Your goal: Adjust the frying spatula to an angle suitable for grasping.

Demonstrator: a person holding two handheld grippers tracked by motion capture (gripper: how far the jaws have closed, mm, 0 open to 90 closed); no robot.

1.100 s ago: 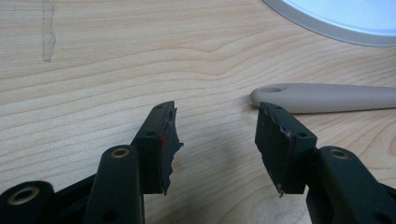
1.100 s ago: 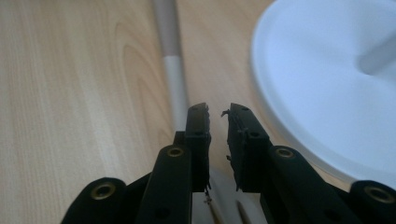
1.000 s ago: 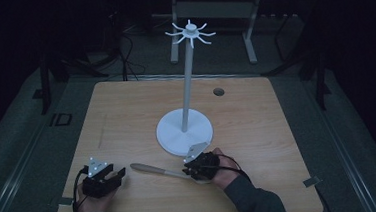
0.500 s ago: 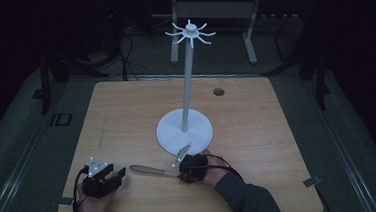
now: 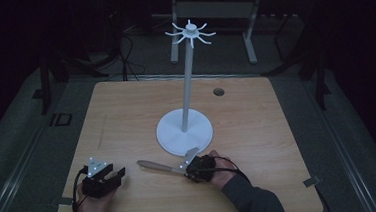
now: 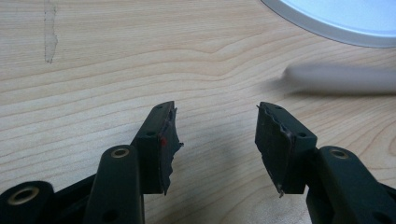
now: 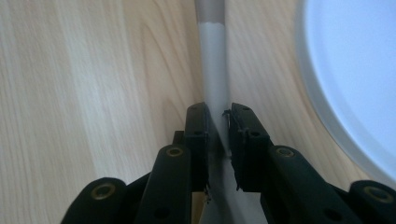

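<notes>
1. The left gripper (image 5: 111,174) rests on the table (image 5: 126,115); its fingers (image 6: 161,140) are wide apart with nothing between them.
2. The right gripper (image 5: 182,165) has just been closing its fingers (image 7: 198,135), which pinch a spatula (image 5: 155,165) lying on the table near the stand (image 5: 185,131).
3. The spatula looks light, stiff and smooth, so a grip on its thin handle suits it.
4. The high view shows the spatula's whole length; the right gripper view shows the pinch up close.

- High view: fixed above the near edge, facing forward and down; whole table (image 5: 126,110), far off.
- Left gripper view: close, low over the tabletop.
- Right gripper view: closer still.
- Shared by all: white stand base (image 5: 185,131) (image 6: 345,21) (image 7: 355,84).
</notes>
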